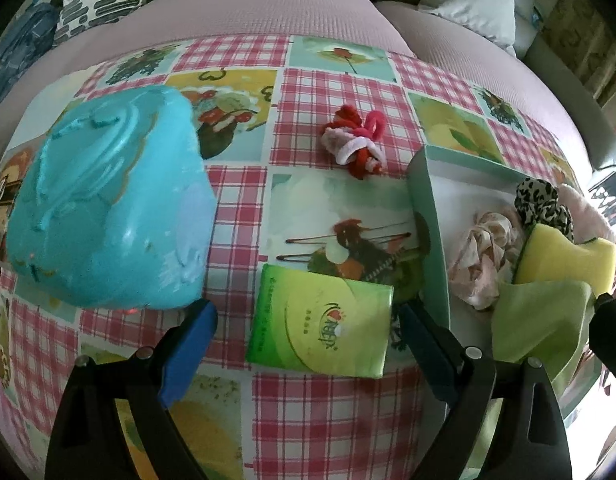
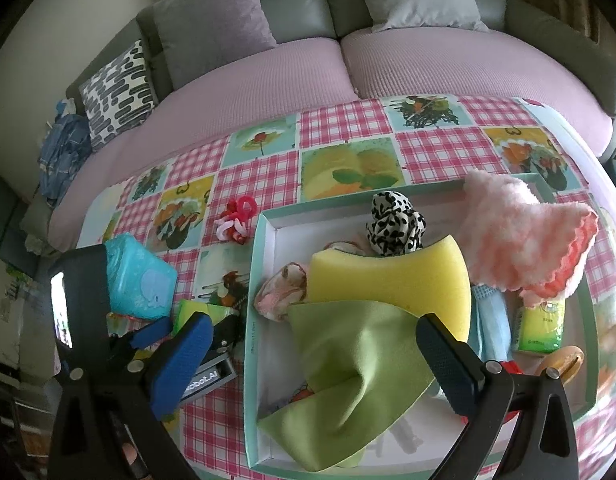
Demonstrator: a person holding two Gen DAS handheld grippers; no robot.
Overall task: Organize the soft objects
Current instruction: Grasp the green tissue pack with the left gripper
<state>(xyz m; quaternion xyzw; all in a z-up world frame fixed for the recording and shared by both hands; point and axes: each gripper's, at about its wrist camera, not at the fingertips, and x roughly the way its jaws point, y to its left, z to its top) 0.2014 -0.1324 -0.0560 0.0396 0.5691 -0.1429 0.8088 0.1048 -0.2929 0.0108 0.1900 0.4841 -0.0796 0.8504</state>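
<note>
Jaws: both grippers stand wide apart and empty; left gripper (image 1: 308,336) straddles a flat green tissue packet (image 1: 321,322), right gripper (image 2: 313,354) hangs over the tray.
Already sorted: a shallow mint-green cardboard tray (image 2: 260,264) holds an olive-green cloth (image 2: 347,352) between the right jaws, a yellow foam sponge (image 2: 387,280) just beyond them, then a leopard-print scrunchie (image 2: 393,222), a pale floral scrunchie (image 2: 282,292) and a fluffy pink knitted cloth (image 2: 519,232) over the far right rim.
Left outside: the tissue packet, a red-and-white bundle of hair ties (image 1: 357,142) well ahead of the left jaws, and a turquoise soft pack of wipes (image 1: 108,200) ahead-left.
Progress: judged well over half done; three items remain on the table.
Likely next: closing on the tissue packet.
</note>
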